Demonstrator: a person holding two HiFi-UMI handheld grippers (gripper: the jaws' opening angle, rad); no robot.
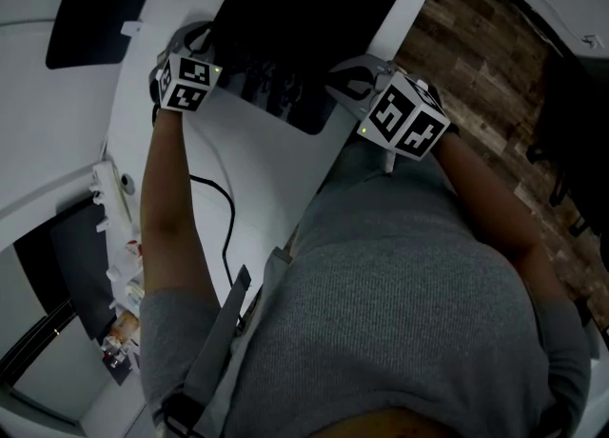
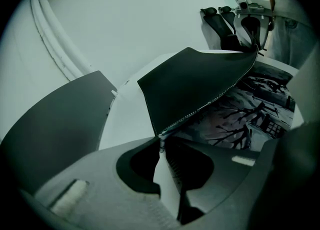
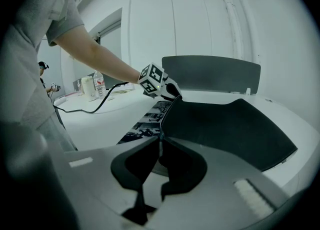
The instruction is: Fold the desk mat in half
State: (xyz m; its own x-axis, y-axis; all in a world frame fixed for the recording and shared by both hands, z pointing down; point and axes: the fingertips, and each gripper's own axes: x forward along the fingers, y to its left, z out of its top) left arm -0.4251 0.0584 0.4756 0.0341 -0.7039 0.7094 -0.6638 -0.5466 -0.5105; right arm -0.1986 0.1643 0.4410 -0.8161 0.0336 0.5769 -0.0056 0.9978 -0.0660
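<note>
The desk mat [image 1: 314,17] lies on the white table [image 1: 266,169] with its near edge lifted, so that its black underside [image 2: 195,84] faces up over the printed top face [image 2: 250,119]. My left gripper [image 2: 161,144] is shut on one near corner of the mat. My right gripper [image 3: 160,141] is shut on the other near corner, with the black underside [image 3: 225,124] curling away beyond it. In the head view the left gripper [image 1: 209,48] and right gripper [image 1: 350,79] hold the edge side by side. Each one shows in the other's view: the right gripper [image 2: 245,24], the left gripper [image 3: 165,90].
A second dark mat [image 1: 100,8] lies on the table to the left. A black cable [image 1: 224,208] runs across the table near my left arm. A power strip and small items [image 1: 109,198] sit at the left edge, with bottles [image 3: 92,86] behind. Wood floor [image 1: 495,55] lies to the right.
</note>
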